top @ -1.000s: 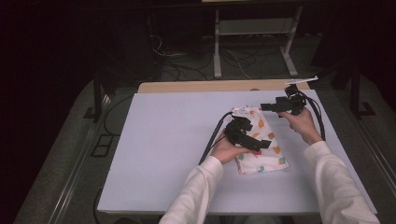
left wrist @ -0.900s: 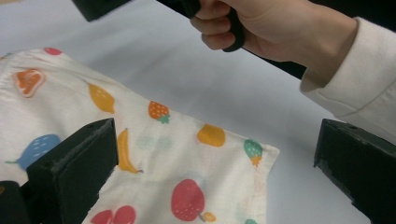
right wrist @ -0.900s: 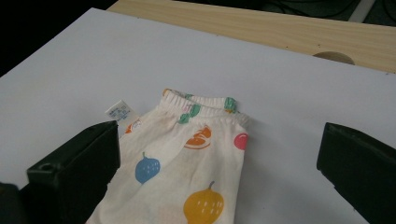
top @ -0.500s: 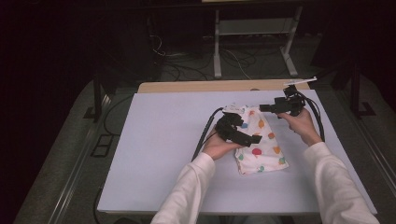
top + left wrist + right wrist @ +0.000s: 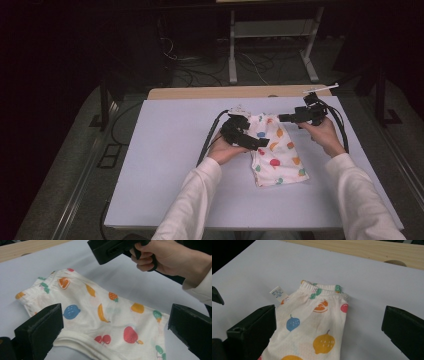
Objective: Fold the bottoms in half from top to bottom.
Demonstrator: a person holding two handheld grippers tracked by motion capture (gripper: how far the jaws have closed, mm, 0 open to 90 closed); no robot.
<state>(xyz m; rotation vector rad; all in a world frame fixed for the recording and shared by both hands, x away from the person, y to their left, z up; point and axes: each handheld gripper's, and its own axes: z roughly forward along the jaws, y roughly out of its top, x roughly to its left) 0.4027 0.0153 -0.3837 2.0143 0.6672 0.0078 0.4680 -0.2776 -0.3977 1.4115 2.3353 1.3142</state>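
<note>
Lying folded on the desk (image 5: 165, 165), the fruit-print shorts (image 5: 277, 155) now sit released, both the left gripper (image 5: 260, 143) and right gripper (image 5: 284, 118) having lifted off with jaws apart, suggesting another fold is due.

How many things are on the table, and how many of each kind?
Fruit-print shorts: 1
Handheld grippers: 2, the left gripper and the right gripper, both with fingers apart, over the shorts
Total: 3

Lab, dark room, floor cables (image 5: 250, 62), white worktable (image 5: 165, 165)
</note>
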